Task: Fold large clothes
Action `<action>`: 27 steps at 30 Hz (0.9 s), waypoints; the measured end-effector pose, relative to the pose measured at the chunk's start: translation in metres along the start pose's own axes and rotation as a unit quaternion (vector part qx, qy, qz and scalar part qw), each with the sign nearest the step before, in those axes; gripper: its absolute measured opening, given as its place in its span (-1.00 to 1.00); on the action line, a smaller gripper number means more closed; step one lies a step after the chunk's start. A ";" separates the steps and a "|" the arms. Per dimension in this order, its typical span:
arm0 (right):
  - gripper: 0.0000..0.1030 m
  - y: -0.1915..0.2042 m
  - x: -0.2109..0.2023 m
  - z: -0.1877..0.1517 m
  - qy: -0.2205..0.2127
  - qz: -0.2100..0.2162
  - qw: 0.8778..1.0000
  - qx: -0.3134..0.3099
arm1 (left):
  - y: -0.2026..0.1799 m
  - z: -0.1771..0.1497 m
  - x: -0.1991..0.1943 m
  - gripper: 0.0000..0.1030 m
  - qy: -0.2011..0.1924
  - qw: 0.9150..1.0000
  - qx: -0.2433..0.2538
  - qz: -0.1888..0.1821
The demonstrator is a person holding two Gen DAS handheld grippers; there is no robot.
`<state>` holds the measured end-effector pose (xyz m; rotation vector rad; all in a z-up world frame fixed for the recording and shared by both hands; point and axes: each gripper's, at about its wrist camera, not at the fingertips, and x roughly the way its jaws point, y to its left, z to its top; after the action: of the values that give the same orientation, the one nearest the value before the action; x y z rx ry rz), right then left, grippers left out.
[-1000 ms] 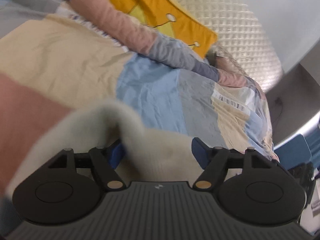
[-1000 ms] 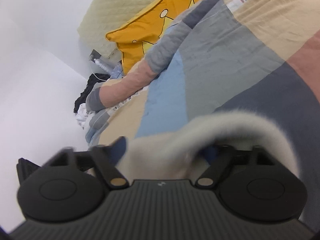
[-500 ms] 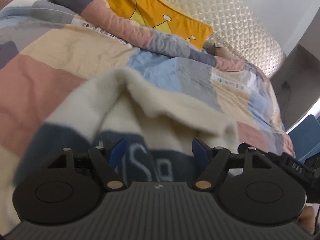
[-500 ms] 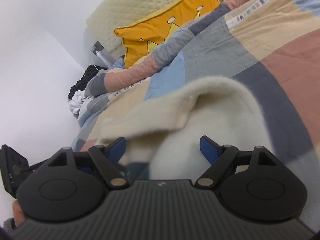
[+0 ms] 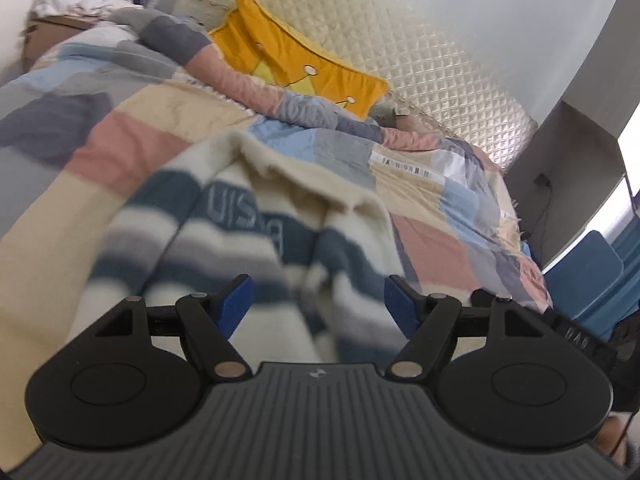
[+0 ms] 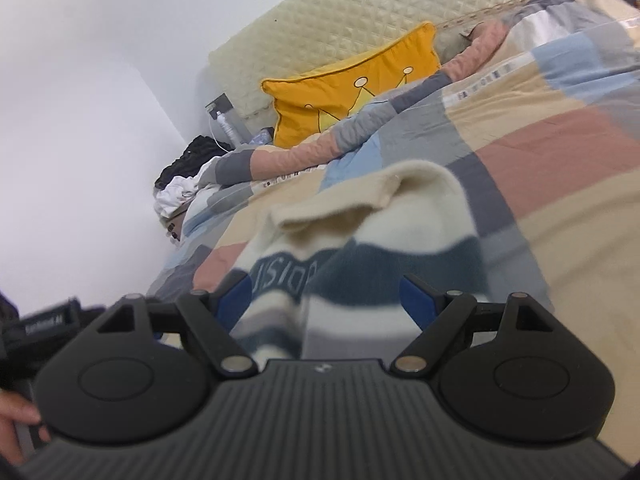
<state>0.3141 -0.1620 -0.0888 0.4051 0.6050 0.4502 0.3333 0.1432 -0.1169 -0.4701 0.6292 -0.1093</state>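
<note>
- Clearly the folding is at an early stage: the striped sweater [image 5: 256,232] lies rumpled on the bed [image 5: 132,148], with its cream hem flipped over and loose ridges running through the body, so no neat fold shows yet.
- What seems left, judging from this: smoothing the body flat, bringing the sides or sleeves in, then doubling it over.
- The sweater sits on the near part of the patchwork quilt, well short of the yellow pillow [image 5: 296,64] by the far headboard [image 5: 432,64].
- Its long axis runs near to far, from the grippers toward the pillow; the cream edge is the far end, and the dark band with lettering crosses it left to right.
- The left gripper [image 5: 316,300] has its blue fingers wide apart, with striped cloth between them but nothing pinched.
- The right gripper [image 6: 328,300] is likewise spread, hovering over the near end of the sweater; I cannot tell whether either touches the cloth.
- Sleeves are not clearly visible in either view.
</note>
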 end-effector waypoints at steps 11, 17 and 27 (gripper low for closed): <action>0.63 -0.028 -0.092 -0.052 0.026 -0.082 0.993 0.086 | -0.040 -0.093 -0.058 0.49 0.011 0.999 0.027 0.020; 0.63 -0.058 -0.088 -0.083 0.060 -0.098 0.976 0.184 | -0.034 -0.112 -0.044 0.49 0.039 0.999 0.026 0.019; 0.50 -0.065 -0.065 -0.101 0.055 -0.129 0.966 0.218 | -0.003 -0.106 -0.017 0.49 0.057 0.997 -0.035 0.031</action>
<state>0.2221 -0.2261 -0.1673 0.7122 0.8554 0.0843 0.2571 0.1028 -0.1812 -0.5136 0.7604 -0.0556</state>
